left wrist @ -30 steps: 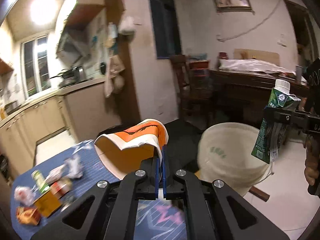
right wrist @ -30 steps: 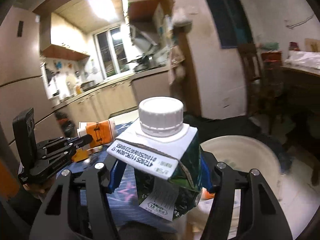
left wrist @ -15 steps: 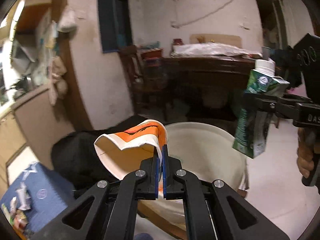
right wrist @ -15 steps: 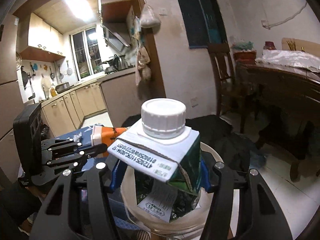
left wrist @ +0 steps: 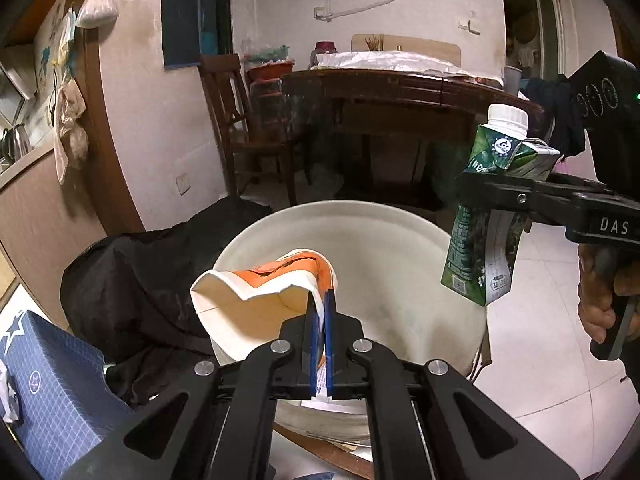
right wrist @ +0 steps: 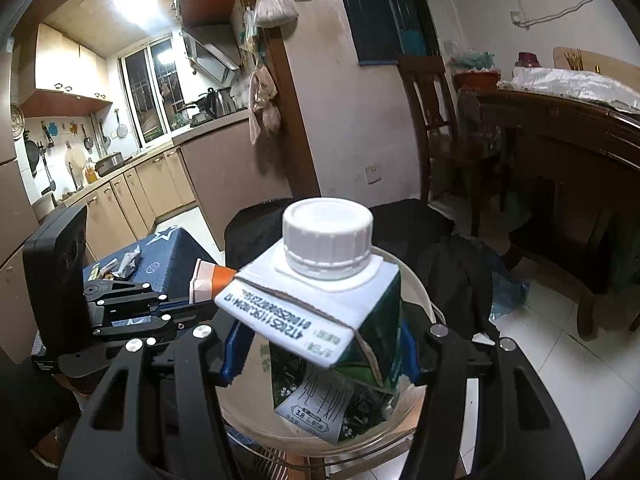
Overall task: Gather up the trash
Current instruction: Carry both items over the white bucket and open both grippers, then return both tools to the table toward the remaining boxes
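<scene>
A: Kitchen-dining room, tiled floor, dark wooden table [left wrist: 400, 84] at the back. What's biggest up front?

B: White bin [left wrist: 360, 240], open mouth facing up, black bag [left wrist: 132, 280] heaped beside its left rim. Blue-clothed table [left wrist: 52, 392] sits at my lower left with scraps on its far edge.

A: Claws?

B: My left gripper [left wrist: 319, 320] has its fingers pinched nearly flat on the wall of a crushed orange paper cup [left wrist: 260, 304], which hangs over the bin's near-left rim. My right gripper [right wrist: 320, 336] is spread about carton-wide, clamped on a green milk carton [right wrist: 332, 320], upright, white cap on top, held above the bin's right rim.

A: How would you release?

B: My call: carry both further inside the rim first, since the cup's mouth overhangs the edge toward the bag. Open one claw at a time, cup first. Carton looks top-heavy, so I'd lower it before letting go, else it could clip the rim and bounce out.
</scene>
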A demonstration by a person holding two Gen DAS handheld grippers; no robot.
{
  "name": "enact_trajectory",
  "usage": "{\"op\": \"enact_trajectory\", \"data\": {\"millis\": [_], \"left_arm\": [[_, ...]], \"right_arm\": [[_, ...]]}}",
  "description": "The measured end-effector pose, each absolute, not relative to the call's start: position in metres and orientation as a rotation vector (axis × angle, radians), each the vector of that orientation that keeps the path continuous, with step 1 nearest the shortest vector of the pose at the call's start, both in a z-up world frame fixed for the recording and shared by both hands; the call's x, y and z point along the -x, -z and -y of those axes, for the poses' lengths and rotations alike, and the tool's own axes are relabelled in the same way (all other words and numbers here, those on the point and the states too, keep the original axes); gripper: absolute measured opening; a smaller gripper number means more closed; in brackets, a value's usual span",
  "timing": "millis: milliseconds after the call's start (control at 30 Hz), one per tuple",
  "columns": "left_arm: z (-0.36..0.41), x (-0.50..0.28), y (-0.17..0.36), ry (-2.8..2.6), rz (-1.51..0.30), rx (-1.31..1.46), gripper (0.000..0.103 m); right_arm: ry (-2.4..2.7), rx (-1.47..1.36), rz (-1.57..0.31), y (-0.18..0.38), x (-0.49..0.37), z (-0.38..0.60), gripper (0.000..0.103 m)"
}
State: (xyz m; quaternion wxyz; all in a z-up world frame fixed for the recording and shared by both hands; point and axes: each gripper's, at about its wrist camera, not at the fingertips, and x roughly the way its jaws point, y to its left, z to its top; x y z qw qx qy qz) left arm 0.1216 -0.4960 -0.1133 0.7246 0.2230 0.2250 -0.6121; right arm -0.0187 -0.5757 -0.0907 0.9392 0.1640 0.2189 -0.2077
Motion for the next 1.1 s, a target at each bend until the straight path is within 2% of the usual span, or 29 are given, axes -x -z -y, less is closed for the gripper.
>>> {"op": "enact_trajectory", "data": {"millis": [733, 800, 867, 1100], "left_arm": [[0.506, -0.119, 0.104, 1.320, -0.502, -0.491, 0.005], [0.506, -0.119, 0.103, 1.321, -0.503, -0.493, 0.013], [0.505, -0.119, 0.102, 1.321, -0.496, -0.489, 0.026], [0.501, -0.119, 0.099, 1.312, -0.485, -0.483, 0.026]], "right_arm": [[0.404, -0.353, -0.528, 0.100, -0.006, 0.594, 0.060], [0.406, -0.357, -0.529, 0.100, -0.004, 0.595, 0.062], [0.409, -0.361, -0.523, 0.099, -0.002, 0.595, 0.063], [0.416, -0.378, -0.503, 0.099, 0.011, 0.597, 0.063]]}}
